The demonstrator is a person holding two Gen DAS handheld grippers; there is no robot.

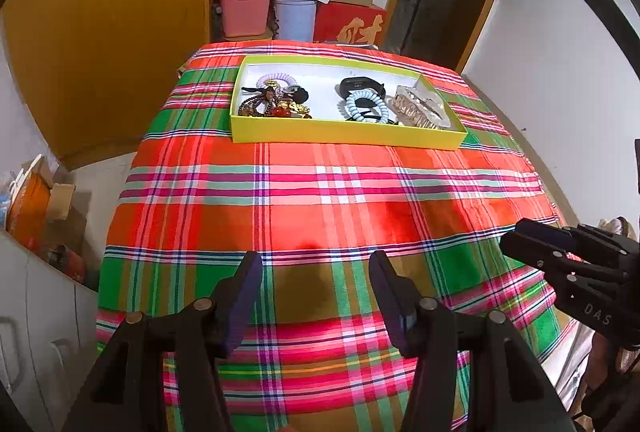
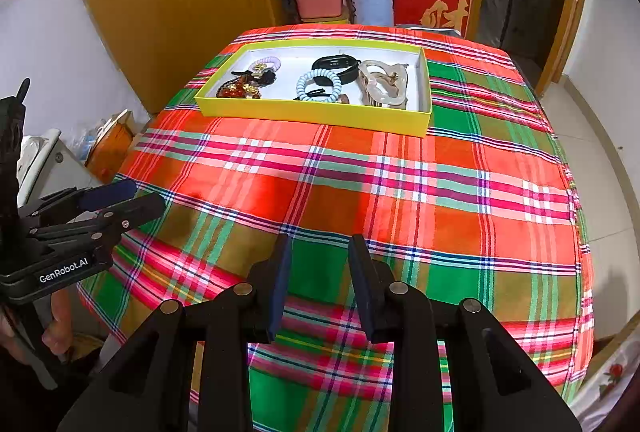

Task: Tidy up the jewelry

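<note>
Tablecloth (image 2: 400, 191): tray (image 2: 312, 109) beyond both tongs.

I count one yellow tray (image 2: 316, 111) on one plaid tablecloth (image 2: 360, 191); inside it, two spiral hair ties, one pale blue (image 2: 319, 85) and one lilac (image 2: 269, 63); one black wristband (image 2: 336, 65); two clear claw clips (image 2: 384, 83) as far as I can tell, lying together; one tangled heap of beads and gold pieces (image 2: 244, 85) I cannot count apart; and two grippers, the left gripper (image 1: 316, 292) and the right gripper (image 2: 318, 272).
</note>
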